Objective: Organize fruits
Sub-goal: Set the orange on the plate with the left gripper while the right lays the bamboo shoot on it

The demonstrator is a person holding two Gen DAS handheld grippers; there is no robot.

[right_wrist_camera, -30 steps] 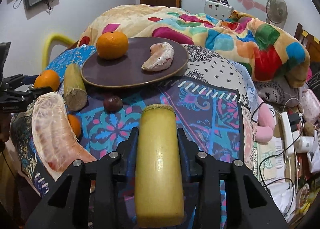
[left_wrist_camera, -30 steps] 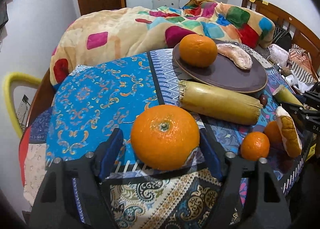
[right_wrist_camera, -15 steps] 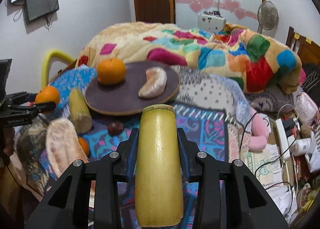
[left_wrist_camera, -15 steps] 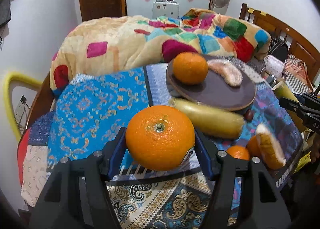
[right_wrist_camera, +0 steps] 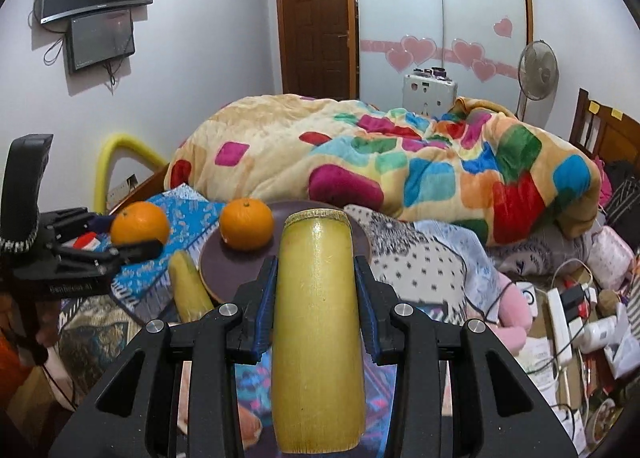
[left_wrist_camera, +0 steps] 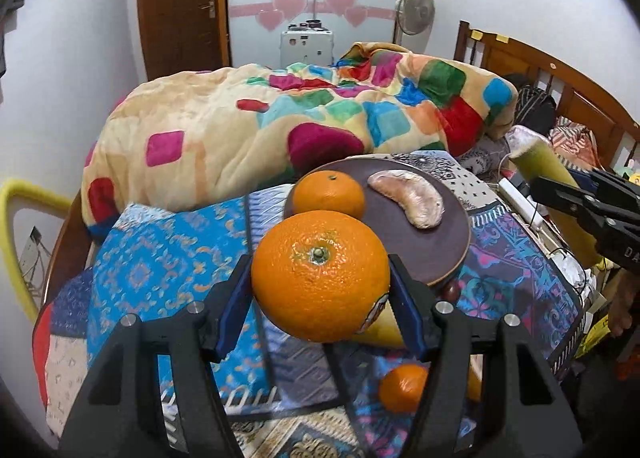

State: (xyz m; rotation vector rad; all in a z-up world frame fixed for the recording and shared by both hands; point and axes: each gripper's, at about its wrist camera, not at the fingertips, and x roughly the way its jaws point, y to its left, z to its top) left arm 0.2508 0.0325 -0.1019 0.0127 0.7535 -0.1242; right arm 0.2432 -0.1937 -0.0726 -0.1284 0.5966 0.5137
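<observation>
Between the left gripper's (left_wrist_camera: 320,290) fingers, the orange (left_wrist_camera: 320,276) now rides clamped and lifted off the cloth, short of the plate (left_wrist_camera: 424,254) ahead (right gripper (right_wrist_camera: 316,294) likewise raises its gripped sugarcane piece (right_wrist_camera: 318,322)); delivery looks next.

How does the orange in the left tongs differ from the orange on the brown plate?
The orange in the left tongs is clamped between the fingers and held in the air; the orange on the brown plate rests on the plate, ungripped. The held one carries a sticker; the other shows none. Both are round and orange, stem ends visible.
</observation>
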